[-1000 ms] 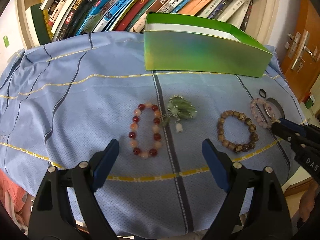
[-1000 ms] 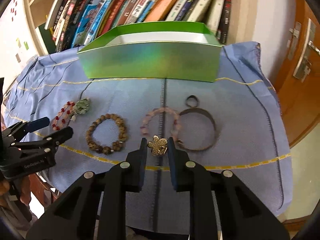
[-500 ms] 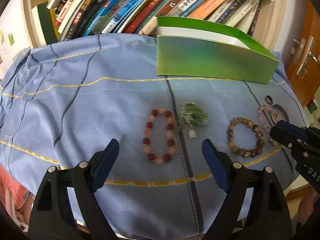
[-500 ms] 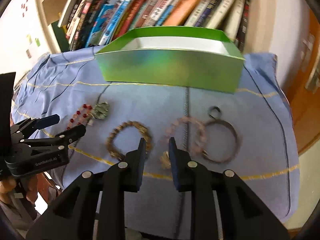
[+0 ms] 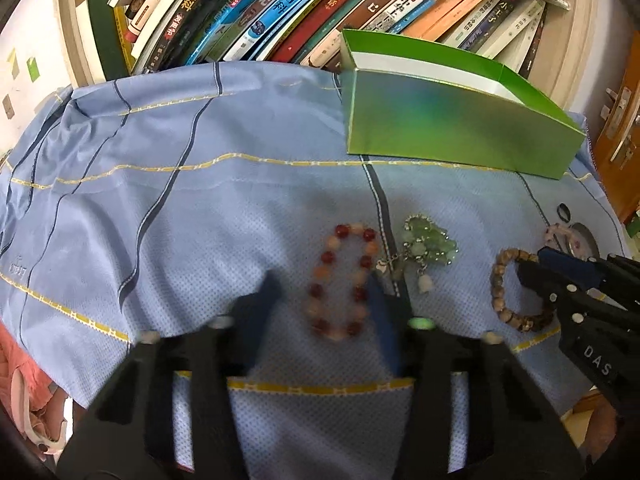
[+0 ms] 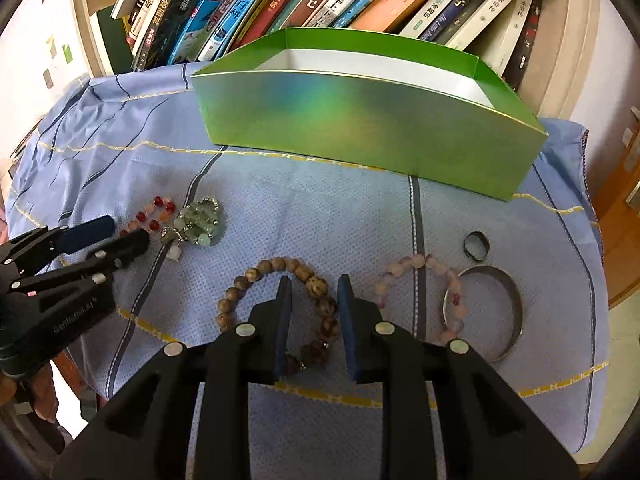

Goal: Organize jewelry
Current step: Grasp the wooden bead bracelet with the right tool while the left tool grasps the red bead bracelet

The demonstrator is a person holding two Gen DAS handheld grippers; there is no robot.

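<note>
1. Counter [image 5: 160, 208]: I see it draped in a blue cloth [image 6: 320, 216] with dark stripes and yellow stitched lines.
2. Bookshelf [image 6: 576, 40]: pale wood frame directly behind the counter; I see a row of leaning books [image 5: 280, 12], spines mostly with Chinese titles.
3. Wall [image 6: 36, 40]: white, at left, carrying small coloured sticky notes [image 5: 32, 68].
4. Door [image 5: 620, 120]: orange-brown wood at right, with a metal handle [image 5: 624, 148].
5. Light: I read it as even and bright, with soft shadows.

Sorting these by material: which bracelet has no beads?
The plain metal bangle, farthest right on the cloth, beside the pink beaded bracelet; the wooden and red ones are beaded too.
</note>
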